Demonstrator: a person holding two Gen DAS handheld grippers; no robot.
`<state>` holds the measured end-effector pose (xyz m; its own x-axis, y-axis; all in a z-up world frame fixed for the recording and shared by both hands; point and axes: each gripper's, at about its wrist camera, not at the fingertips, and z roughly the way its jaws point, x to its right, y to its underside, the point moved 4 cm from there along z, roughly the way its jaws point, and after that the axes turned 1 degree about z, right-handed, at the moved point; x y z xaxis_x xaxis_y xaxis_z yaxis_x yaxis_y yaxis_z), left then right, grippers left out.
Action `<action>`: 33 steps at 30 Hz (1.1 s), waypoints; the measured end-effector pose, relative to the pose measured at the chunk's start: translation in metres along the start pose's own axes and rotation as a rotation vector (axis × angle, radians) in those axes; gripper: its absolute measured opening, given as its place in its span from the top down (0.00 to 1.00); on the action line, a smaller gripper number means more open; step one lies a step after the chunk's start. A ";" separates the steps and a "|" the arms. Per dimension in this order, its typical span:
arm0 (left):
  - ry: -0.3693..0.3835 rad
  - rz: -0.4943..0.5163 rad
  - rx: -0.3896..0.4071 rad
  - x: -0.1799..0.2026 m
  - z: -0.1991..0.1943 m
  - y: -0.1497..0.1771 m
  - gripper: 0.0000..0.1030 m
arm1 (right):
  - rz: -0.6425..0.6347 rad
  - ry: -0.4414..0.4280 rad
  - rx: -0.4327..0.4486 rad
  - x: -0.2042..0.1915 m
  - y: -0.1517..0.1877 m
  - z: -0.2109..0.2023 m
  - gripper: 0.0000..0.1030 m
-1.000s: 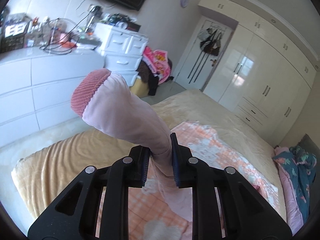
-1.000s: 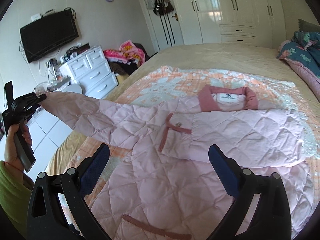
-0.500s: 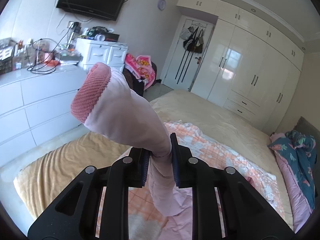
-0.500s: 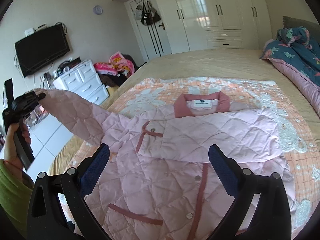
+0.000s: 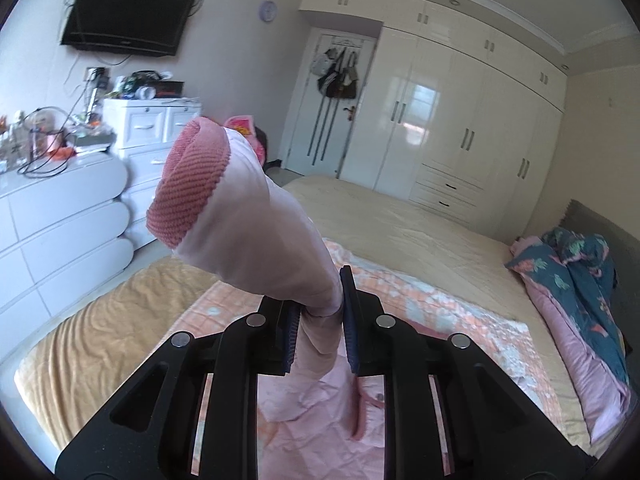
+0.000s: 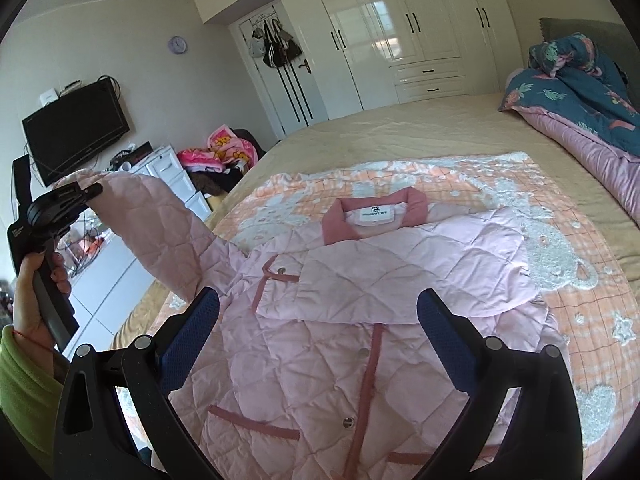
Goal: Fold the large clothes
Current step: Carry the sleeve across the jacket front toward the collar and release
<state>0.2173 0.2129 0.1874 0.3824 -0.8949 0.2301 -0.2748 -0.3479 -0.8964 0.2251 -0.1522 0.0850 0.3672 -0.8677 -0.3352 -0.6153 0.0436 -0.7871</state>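
Observation:
A pink quilted jacket (image 6: 360, 320) with a darker pink collar lies front-up on the bed, its right sleeve folded across the chest. My left gripper (image 5: 320, 312) is shut on the other sleeve (image 5: 260, 240) and holds it up off the bed; the ribbed pink cuff (image 5: 188, 184) sticks out beyond the fingers. In the right wrist view that lifted sleeve (image 6: 168, 232) arches up to the left gripper (image 6: 86, 194), held by a hand in a green cuff. My right gripper (image 6: 318, 320) hovers open over the jacket's front with nothing between its fingers.
The jacket rests on an orange checked blanket (image 6: 580, 280) over a tan bedspread (image 6: 400, 132). A folded teal-and-pink quilt (image 6: 580, 92) sits at the head of the bed. White drawers (image 5: 60, 220), a cluttered chest (image 5: 148, 128) and a wall TV (image 5: 124, 12) stand left; wardrobes (image 5: 460, 120) behind.
The left gripper has carried the sleeve up and inward toward the jacket's body, so the sleeve now arches higher. The right gripper stays open and has drifted over the jacket.

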 end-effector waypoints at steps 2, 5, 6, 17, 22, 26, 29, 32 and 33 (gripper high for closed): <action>0.013 0.011 -0.003 0.011 0.001 0.002 0.89 | 0.004 0.003 0.011 0.004 -0.001 -0.004 0.04; 0.034 0.036 -0.006 0.030 0.003 0.004 0.89 | 0.023 0.004 0.022 0.014 -0.003 -0.009 0.04; 0.042 0.041 -0.008 0.036 0.003 0.005 0.89 | 0.029 0.003 0.023 0.018 -0.003 -0.010 0.04; 0.122 0.100 -0.033 0.091 0.006 0.026 0.90 | 0.088 0.014 0.024 0.049 0.001 -0.015 0.04; 0.158 0.128 -0.056 0.118 0.012 0.041 0.90 | 0.110 0.025 0.031 0.064 0.001 -0.018 0.04; 0.178 0.139 -0.067 0.137 0.017 0.052 0.90 | 0.133 0.038 0.038 0.078 0.002 -0.022 0.04; 0.195 0.151 -0.083 0.151 0.021 0.061 0.90 | 0.153 0.056 0.041 0.090 0.003 -0.026 0.04; 0.210 0.171 -0.101 0.167 0.027 0.072 0.90 | 0.173 0.072 0.045 0.102 0.005 -0.029 0.04; 0.215 0.172 -0.106 0.170 0.028 0.075 0.90 | 0.177 0.074 0.046 0.104 0.006 -0.030 0.04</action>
<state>0.2866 0.0428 0.1487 0.1294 -0.9780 0.1634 -0.4145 -0.2030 -0.8871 0.2389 -0.2572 0.0607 0.2025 -0.8784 -0.4330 -0.6329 0.2200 -0.7423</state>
